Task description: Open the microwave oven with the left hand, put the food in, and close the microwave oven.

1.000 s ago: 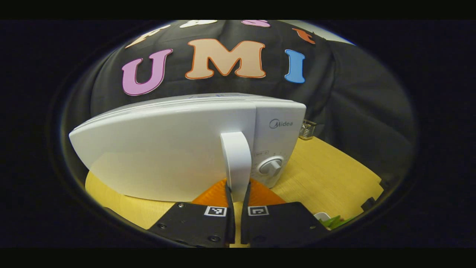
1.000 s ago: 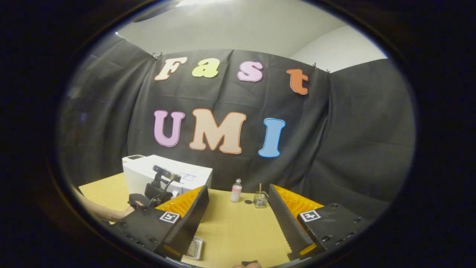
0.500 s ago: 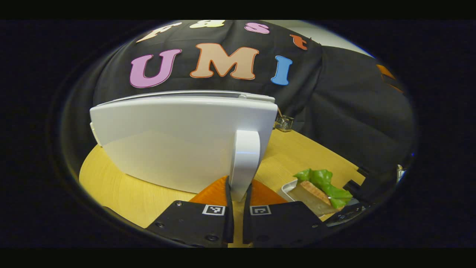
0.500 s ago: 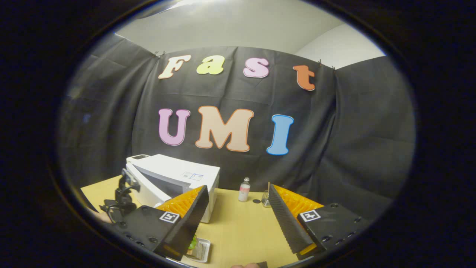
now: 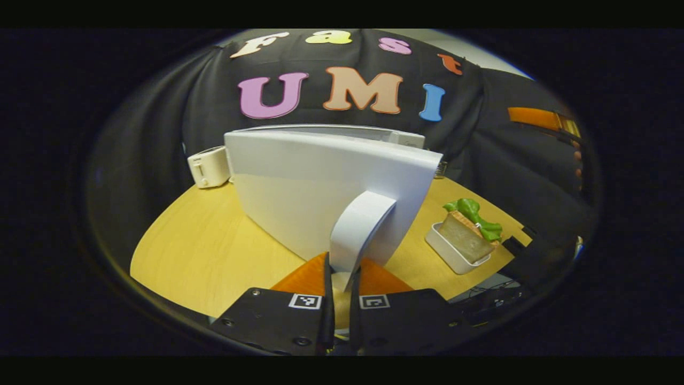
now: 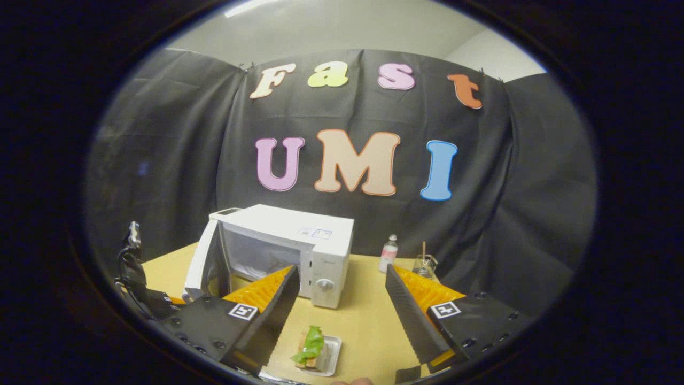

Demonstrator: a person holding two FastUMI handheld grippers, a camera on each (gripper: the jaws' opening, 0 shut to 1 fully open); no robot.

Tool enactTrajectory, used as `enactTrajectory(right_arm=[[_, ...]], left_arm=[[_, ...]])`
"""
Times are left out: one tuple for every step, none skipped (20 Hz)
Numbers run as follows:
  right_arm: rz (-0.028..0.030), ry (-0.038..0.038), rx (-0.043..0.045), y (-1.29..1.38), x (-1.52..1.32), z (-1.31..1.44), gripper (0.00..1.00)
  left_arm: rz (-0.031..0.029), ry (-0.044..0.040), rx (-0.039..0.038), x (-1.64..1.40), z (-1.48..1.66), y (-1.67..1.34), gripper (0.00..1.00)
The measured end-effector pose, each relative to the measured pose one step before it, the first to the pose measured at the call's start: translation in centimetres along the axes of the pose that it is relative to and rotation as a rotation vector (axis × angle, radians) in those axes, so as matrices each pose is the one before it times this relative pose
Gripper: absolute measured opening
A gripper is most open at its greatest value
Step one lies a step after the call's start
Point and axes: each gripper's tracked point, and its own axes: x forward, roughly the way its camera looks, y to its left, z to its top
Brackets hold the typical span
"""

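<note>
Two tools | left tool point(image 5: 340, 278) clenched on microwave door handle point(image 5: 355, 230), door wide open | right tool point(image 6: 342, 315) released above sandwich tray point(image 6: 316, 354), before microwave point(image 6: 283, 251) | next: grasp tray, load cavity
</note>
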Motion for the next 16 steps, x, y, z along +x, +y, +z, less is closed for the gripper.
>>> enactTrajectory(right_arm=[[0.00372,0.01881,-0.00516,0.438,0.334,-1.065,0.97],[0.00445,0.01773,0.00541,0.410,0.411,-0.961,0.97],[0.00832,0.01792,0.01339,0.574,0.259,-0.932,0.98],[0.00374,0.01699,0.01267,0.347,0.274,-1.099,0.98],[-0.00034,0.01613,0.00420,0.199,0.153,-0.997,0.98],[-0.00435,0.01625,-0.00577,0.001,0.100,-1.105,0.97],[-0.00427,0.01934,-0.00714,-0.013,0.196,-1.211,0.97],[-0.00225,0.02515,-0.00113,-0.038,0.205,-1.389,0.97],[-0.00300,0.02892,0.00462,-0.010,0.215,-1.380,0.97],[-0.00569,0.02859,0.00795,-0.126,-0.044,-1.406,1.00],[-0.00356,0.02350,0.00919,-0.052,0.122,-1.110,0.98],[0.00020,0.02053,0.00803,0.022,0.220,-0.908,0.98],[-0.00155,0.01580,0.00279,-0.080,0.174,-0.634,1.00],[0.00150,0.00998,0.00295,0.016,-0.036,-0.618,0.98],[0.00205,0.00718,0.00082,0.108,-0.009,-0.416,1.00],[0.00383,0.00571,0.00008,0.199,-0.050,-0.362,1.00]], left_arm=[[0.01814,0.00107,-0.01052,-0.563,-0.168,0.792,0.14],[0.02189,0.00300,-0.00656,-0.490,-0.308,0.890,0.12],[0.02486,0.00746,-0.00566,-0.411,-0.255,1.006,0.12],[0.02648,0.00422,-0.00839,-0.319,-0.193,0.979,0.11],[0.02536,0.00717,-0.01341,-0.366,-0.135,1.040,0.14],[0.02461,0.00713,-0.01849,-0.426,-0.258,1.024,0.14],[0.02452,0.00459,-0.01901,-0.380,-0.156,1.106,0.11],[0.02575,0.00543,-0.01622,-0.301,-0.171,1.169,0.11],[0.02724,0.00597,-0.01248,-0.248,0.019,1.253,0.14],[0.00741,0.00342,-0.02590,-0.186,-0.192,0.716,0.14],[0.00161,0.00117,-0.03128,-0.281,0.072,0.615,0.11],[0.00311,0.00457,-0.02422,-0.052,0.127,0.576,0.11],[0.00095,0.00228,-0.01795,-0.145,0.096,0.518,0.11],[0.00015,0.00056,-0.01180,-0.015,-0.056,0.416,0.11],[0.00042,0.00283,-0.00255,0.054,-0.016,0.376,0.13],[-0.00064,-0.00396,0.00723,-0.013,0.072,0.268,0.11]])
